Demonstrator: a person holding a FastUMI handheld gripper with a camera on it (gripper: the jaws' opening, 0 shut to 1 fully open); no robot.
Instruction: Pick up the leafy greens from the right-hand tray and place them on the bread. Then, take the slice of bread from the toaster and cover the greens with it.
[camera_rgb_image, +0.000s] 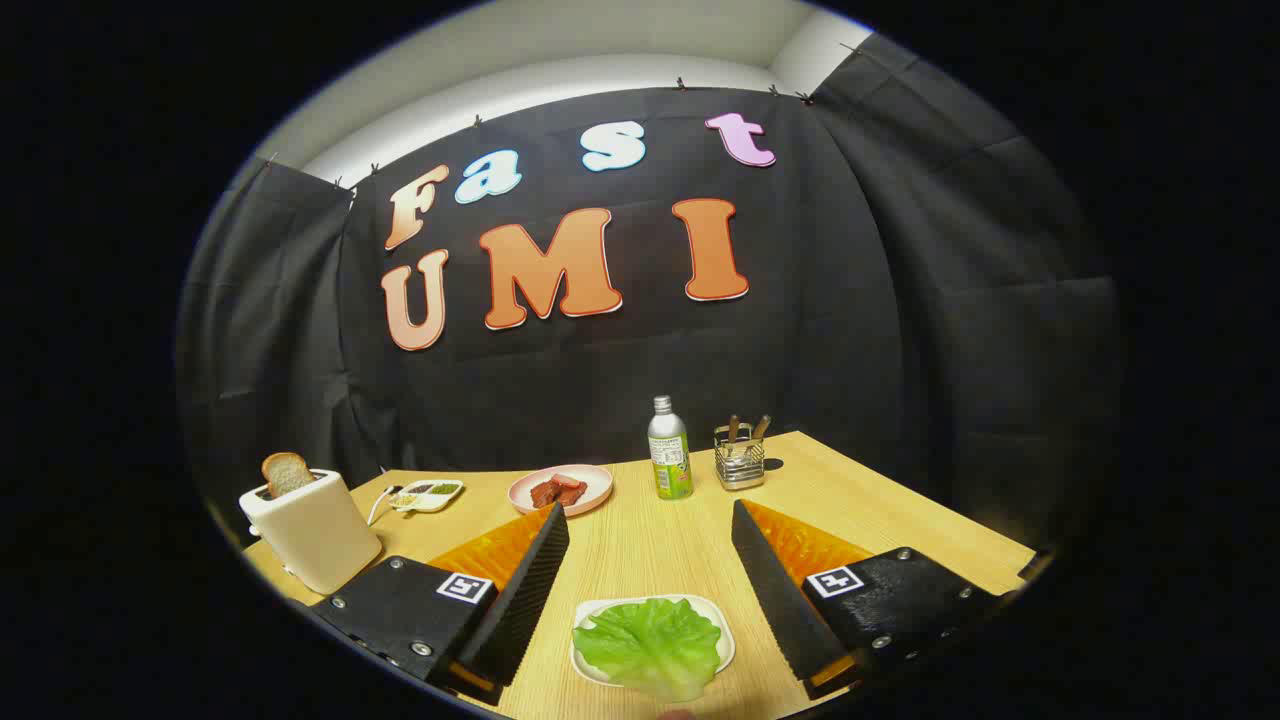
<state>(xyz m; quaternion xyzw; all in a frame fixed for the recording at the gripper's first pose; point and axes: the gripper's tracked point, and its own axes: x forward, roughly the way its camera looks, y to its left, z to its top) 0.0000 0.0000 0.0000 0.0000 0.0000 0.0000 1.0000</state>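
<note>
I see the wooden table (650, 545) first, with the white toaster (310, 530) far off to the left of my fingers, and a slice of bread (287, 472) sticks up out of its top. Beyond my fingers sit a pink plate (595, 480) with red pieces on it, a bottle (669, 450) and a wire holder (740, 462) with sticks in it, and a small white dish (430, 495) lies near the toaster. My gripper (650, 590) is spread wide and holds nothing, with one finger on each side of the tray (722, 645). The tray is white and sits low between my fingers, close to me. The greens (650, 645) lie flat on it and cover most of it, and one edge hangs over the near rim. I think the leaf is very light, soft and floppy, and it could tear if I squeeze hard. I would pinch it softly at the thick, crinkly middle, where there is more to grab, not at the thin edge. I cannot spot the bread it must go on
</note>
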